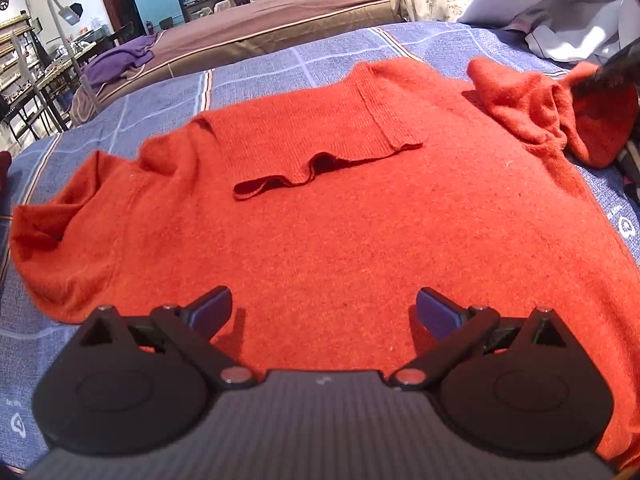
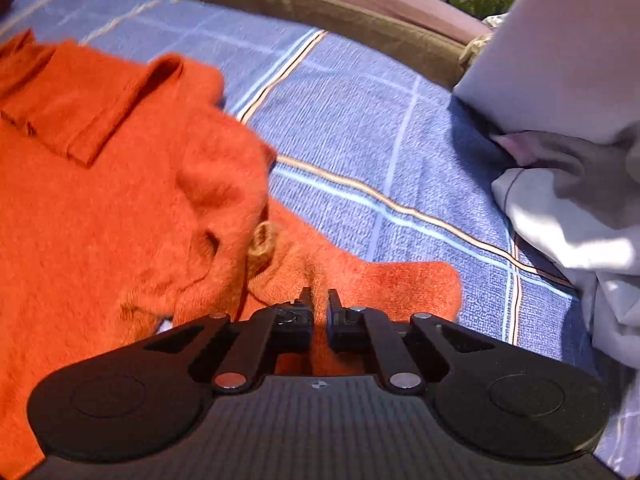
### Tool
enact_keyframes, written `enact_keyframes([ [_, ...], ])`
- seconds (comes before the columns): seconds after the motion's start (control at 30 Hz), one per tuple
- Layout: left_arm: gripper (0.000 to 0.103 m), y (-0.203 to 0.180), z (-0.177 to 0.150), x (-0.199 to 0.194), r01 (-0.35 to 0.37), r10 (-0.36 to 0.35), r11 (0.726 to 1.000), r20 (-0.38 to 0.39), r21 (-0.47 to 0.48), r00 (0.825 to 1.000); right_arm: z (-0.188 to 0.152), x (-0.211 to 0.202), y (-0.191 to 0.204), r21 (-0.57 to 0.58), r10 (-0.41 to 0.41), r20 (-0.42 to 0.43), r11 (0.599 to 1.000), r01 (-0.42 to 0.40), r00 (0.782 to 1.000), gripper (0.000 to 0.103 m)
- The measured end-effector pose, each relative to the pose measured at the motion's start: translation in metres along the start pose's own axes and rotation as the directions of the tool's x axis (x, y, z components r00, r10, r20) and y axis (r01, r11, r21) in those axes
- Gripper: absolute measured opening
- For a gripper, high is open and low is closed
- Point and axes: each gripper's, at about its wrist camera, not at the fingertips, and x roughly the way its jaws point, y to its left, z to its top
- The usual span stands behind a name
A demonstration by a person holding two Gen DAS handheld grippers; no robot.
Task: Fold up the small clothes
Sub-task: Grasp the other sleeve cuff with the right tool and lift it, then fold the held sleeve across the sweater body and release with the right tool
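Sweater (image 1: pixel 340 220) – orange, flat; right gripper (image 2: pixel 319 300) jaws pinch sleeve (image 2: pixel 360 280), left gripper (image 1: pixel 324 312) jaws wide.

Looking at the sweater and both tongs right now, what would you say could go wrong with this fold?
1. The right tongs pinch only a thin ridge of the sleeve; it may slip out when pulled.
2. The left tongs hover open over the orange sweater, holding nothing, so its body may drag along.
3. The collar is rumpled and may crease.
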Motion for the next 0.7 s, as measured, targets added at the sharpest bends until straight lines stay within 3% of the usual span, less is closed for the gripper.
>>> enact_keyframes([
  [0.13,0.101,-0.002,0.004,0.000,0.026,-0.026,0.999,0.007,-0.023,1.000,-0.002,-0.057,-0.044,0.254,-0.014,0.194,0.966,-0.037,0.981,0.008],
  [0.23,0.101,-0.007,0.008,-0.002,0.056,-0.056,0.998,0.017,-0.024,0.998,-0.014,-0.103,-0.086,0.450,-0.060,0.318,0.888,-0.095,0.946,0.008],
  [0.3,0.101,-0.012,0.009,-0.002,0.074,-0.074,0.997,0.022,-0.019,0.997,-0.022,-0.125,-0.107,0.516,-0.101,0.354,0.850,-0.104,0.930,0.008],
  [0.37,0.101,-0.016,0.009,-0.002,0.085,-0.084,0.996,0.024,-0.013,0.996,-0.027,-0.137,-0.116,0.531,-0.155,0.370,0.845,-0.071,0.916,0.008],
  [0.43,0.101,-0.018,0.007,-0.003,0.089,-0.089,0.996,0.023,-0.002,0.996,-0.033,-0.142,-0.127,0.581,-0.228,0.367,0.814,-0.030,0.902,0.008],
  [0.53,0.101,-0.014,0.001,-0.002,0.078,-0.077,0.997,0.009,-0.013,0.997,-0.041,-0.148,-0.151,0.651,-0.372,0.361,0.757,0.054,0.855,0.008],
  [0.7,0.101,0.004,-0.008,-0.002,0.062,-0.062,0.995,0.005,-0.082,0.998,-0.037,-0.133,-0.185,0.674,-0.486,0.275,0.713,0.194,0.830,0.008],
])
